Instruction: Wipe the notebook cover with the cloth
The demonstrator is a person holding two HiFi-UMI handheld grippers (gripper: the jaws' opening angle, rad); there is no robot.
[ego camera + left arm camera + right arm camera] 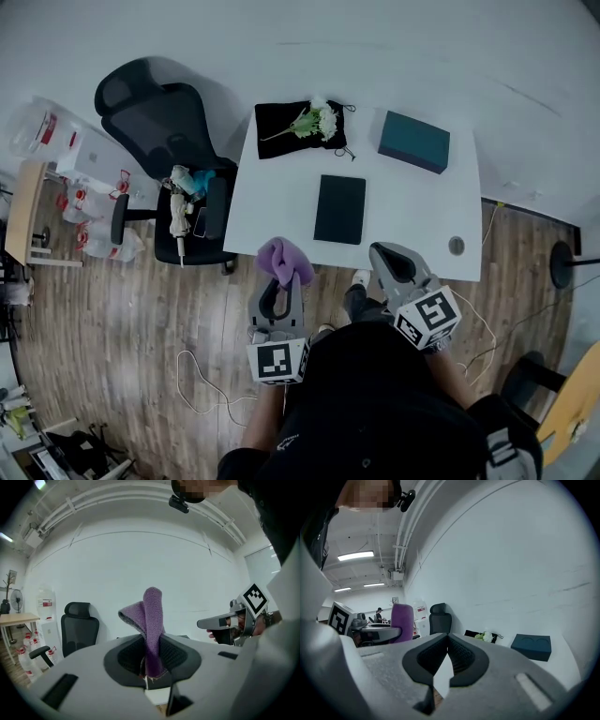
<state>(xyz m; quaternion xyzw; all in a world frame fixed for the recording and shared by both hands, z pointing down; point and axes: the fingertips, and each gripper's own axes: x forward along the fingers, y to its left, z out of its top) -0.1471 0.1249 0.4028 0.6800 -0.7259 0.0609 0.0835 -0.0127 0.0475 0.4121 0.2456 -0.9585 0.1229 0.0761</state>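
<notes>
White table (281,211) is set over a wood floor, and the dark notebook (339,208) lies flat near its middle, untouched. A purple cloth (284,259) is clamped between the jaws of the left gripper (280,286), held at the table's near edge, apart from the notebook. The right gripper (387,261) is held alongside, its jaws pressed together on nothing. A teal box (413,141) sits toward the far right corner.

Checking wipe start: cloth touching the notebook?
Apart. Head view shows the cloth, held in the left gripper, short of the notebook with bare white table between them.
</notes>
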